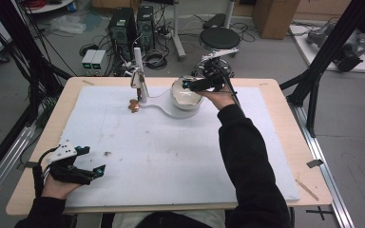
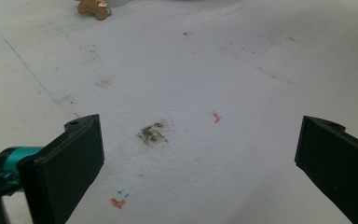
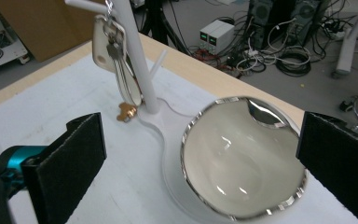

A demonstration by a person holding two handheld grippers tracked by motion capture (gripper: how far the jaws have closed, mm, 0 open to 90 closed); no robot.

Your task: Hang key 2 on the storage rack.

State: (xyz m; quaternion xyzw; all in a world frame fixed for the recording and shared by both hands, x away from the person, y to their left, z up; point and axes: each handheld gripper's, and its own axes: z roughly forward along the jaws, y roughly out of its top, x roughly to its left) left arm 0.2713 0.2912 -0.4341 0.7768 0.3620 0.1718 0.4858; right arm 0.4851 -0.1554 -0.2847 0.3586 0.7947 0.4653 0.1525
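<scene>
The left gripper (image 1: pixel 91 160) rested near the mat's (image 1: pixel 171 156) front left corner, jaws spread wide and empty. Farther along, keys (image 3: pixel 116 56) hung on the white stand (image 1: pixel 140 78), a small brass piece (image 1: pixel 134 106) lying at its foot. The right gripper (image 1: pixel 186 85) hovered above the silver-rimmed bowl (image 3: pixel 242 158), jaws fully apart, gripping nothing.

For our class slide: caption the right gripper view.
Open right gripper above silver-rimmed white bowl, beside white stand hung with keys.
</scene>
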